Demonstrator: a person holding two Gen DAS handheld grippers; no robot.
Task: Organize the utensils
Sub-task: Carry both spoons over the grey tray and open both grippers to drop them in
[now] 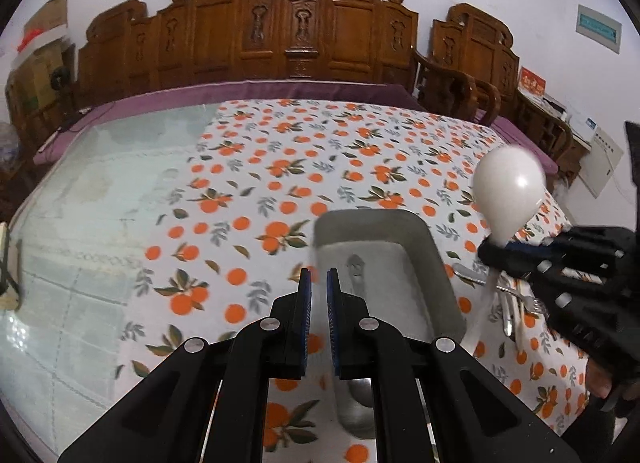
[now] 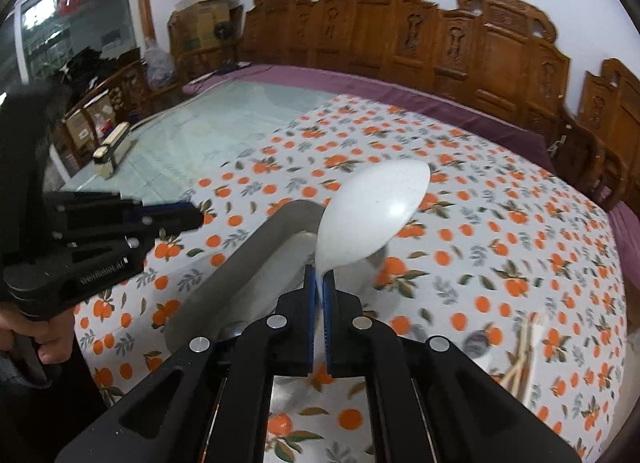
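- white spoon (image 2: 372, 215): the right tongs (image 2: 319, 283) pinch its thin handle, and the big bowl end sticks up in the air over the grey tray (image 2: 256, 259). it is not in the tray yet.
- the tongs hold only a small bit of the handle. the heavy bowl end could tip or turn, and the spoon could slip out.
- if it is let go from up high, the spoon could bounce off the tray wall and land on the bench (image 2: 500, 223) with the orange cloth.
- the left tongs (image 1: 318, 283) are pressed almost together with nothing in them. they hang right by the tray's near edge, so the two tongs could bump.
- a metal spoon (image 1: 356, 275) lies in the tray already. the white spoon could land on top of it and sit crooked.
- a fork (image 1: 528, 301) and more metal things lie on the cloth under the right hand. a low swing could knock them away.
- chopsticks (image 2: 520, 359) wait near the bench edge and could roll off if bumped.
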